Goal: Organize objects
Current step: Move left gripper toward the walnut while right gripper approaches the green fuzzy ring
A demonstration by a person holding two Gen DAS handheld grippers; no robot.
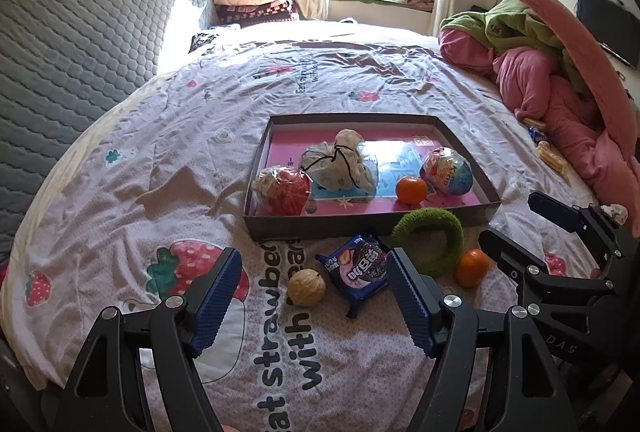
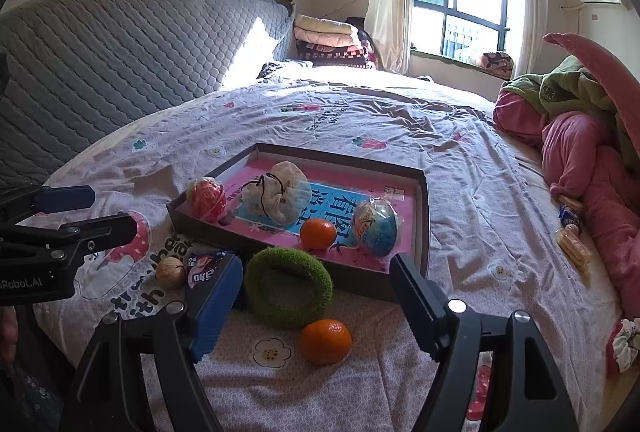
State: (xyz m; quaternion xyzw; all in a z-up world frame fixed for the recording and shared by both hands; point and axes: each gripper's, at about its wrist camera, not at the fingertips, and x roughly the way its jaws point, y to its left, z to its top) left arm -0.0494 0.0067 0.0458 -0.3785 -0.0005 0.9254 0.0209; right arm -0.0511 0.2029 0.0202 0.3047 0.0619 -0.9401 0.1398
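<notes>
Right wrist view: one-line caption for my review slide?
Open right gripper above green ring and orange, in front of the tray.

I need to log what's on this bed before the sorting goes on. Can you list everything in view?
box lid tray: 1, brown with pink inside, mid-bed
tangerine: 2, orange, one in tray, one on sheet
wrapped balls: 2, red and blue, in tray
cloth pouch: 1, white, in tray
ring: 1, green, fuzzy, before tray
cookie packet: 1, blue
walnut: 1, tan
bedding pile: pink and green, far side
left hand-held gripper: open
right hand-held gripper: open
</notes>
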